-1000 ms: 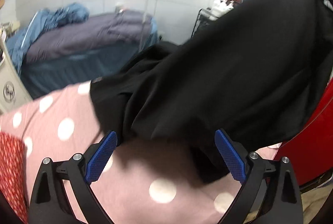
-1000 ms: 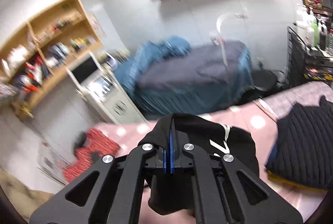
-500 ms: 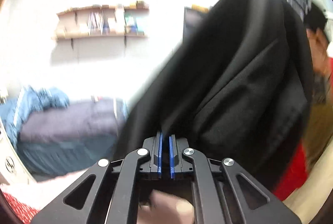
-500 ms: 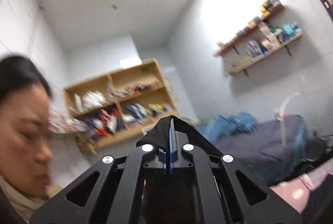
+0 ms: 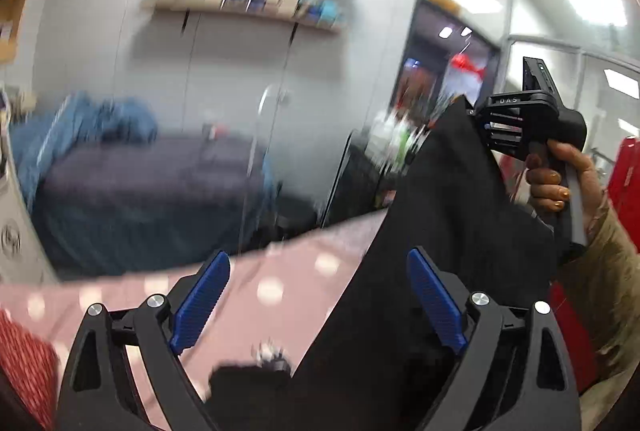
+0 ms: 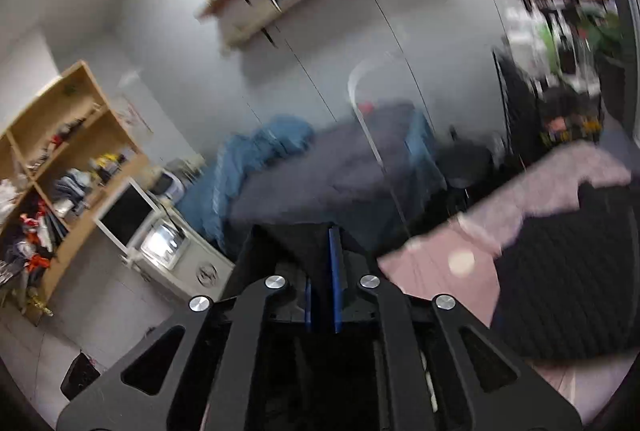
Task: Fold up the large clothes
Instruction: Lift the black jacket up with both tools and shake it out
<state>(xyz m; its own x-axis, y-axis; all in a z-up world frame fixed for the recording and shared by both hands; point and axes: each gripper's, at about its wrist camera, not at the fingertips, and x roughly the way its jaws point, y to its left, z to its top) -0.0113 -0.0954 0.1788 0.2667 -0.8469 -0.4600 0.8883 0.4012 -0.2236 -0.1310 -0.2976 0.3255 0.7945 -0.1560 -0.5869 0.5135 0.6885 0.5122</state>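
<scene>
A large black garment (image 5: 452,231) hangs in the air from my right gripper (image 5: 486,129), which a hand holds up at the right of the left wrist view. My left gripper (image 5: 316,299) is open and empty, its blue pads (image 5: 434,301) spread, with the hanging cloth between and behind them. In the right wrist view my right gripper (image 6: 322,279) is shut on black cloth (image 6: 296,235) bunched at its tips. The garment's lower end trails toward the pink polka-dot surface (image 5: 260,287).
A dark knitted garment (image 6: 568,271) lies on the pink cloth (image 6: 436,263) at right. A red patterned item (image 5: 24,355) lies at the left edge. A bed with blue bedding (image 5: 132,167), a wooden shelf unit (image 6: 60,159) and a white machine (image 6: 160,235) stand beyond.
My left gripper has let go of the black garment and opened. Both grippers have tilted back down from the ceiling; the right one still holds the garment up high.
</scene>
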